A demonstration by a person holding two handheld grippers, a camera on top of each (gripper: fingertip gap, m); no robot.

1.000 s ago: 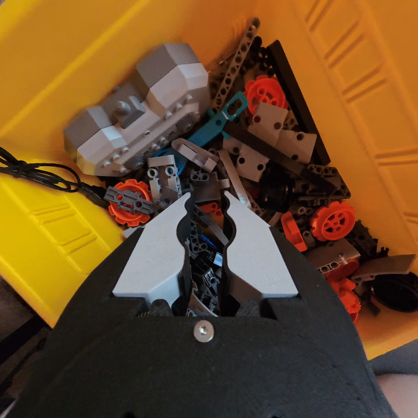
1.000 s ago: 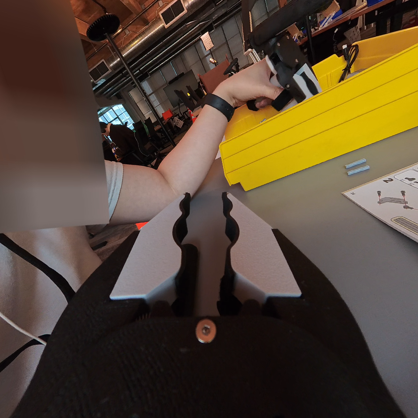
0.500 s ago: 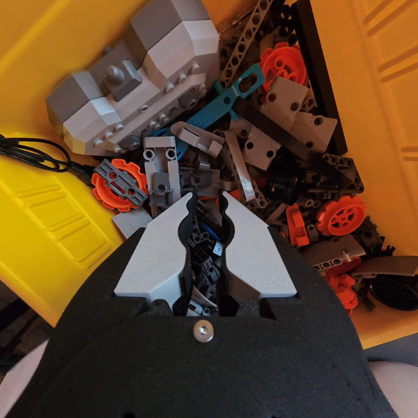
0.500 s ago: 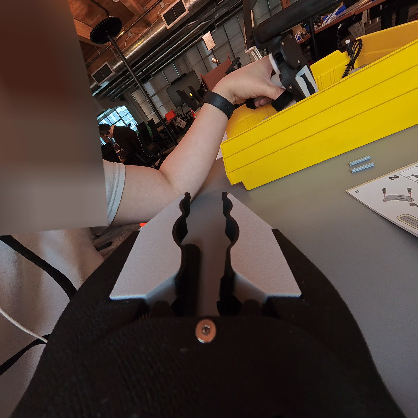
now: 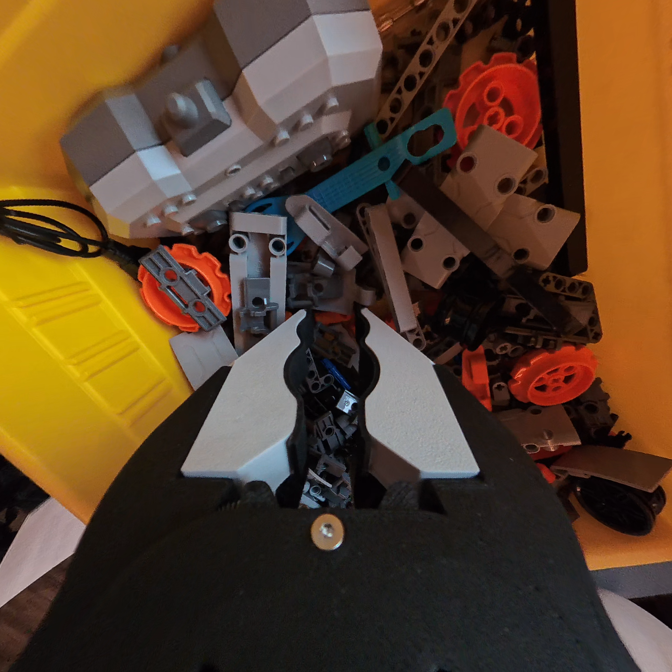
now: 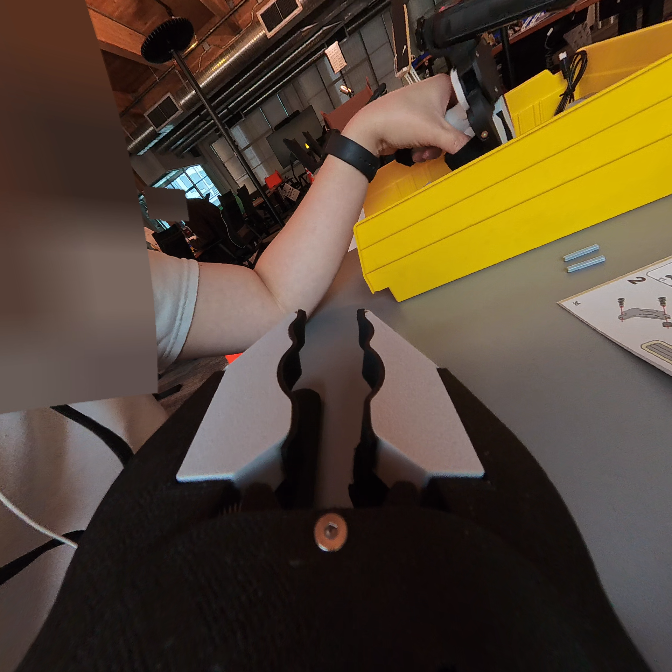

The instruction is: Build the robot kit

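- The deep yellow plastic bin fills the left wrist view; in the right wrist view the same bin stands on the flat grey table at 2 o'clock.
- The big grey and white studded block lies in the bin at 11 o'clock.
- The left gripper hangs just over the heap of small grey and black building parts; its jaws stand a little apart and hold nothing.
- The right gripper is low over the table, jaws apart, empty.
- The orange toothed wheel lies at 9 o'clock of the left fingertips.
- Two thin pale blue rods lie on the table beside the bin.
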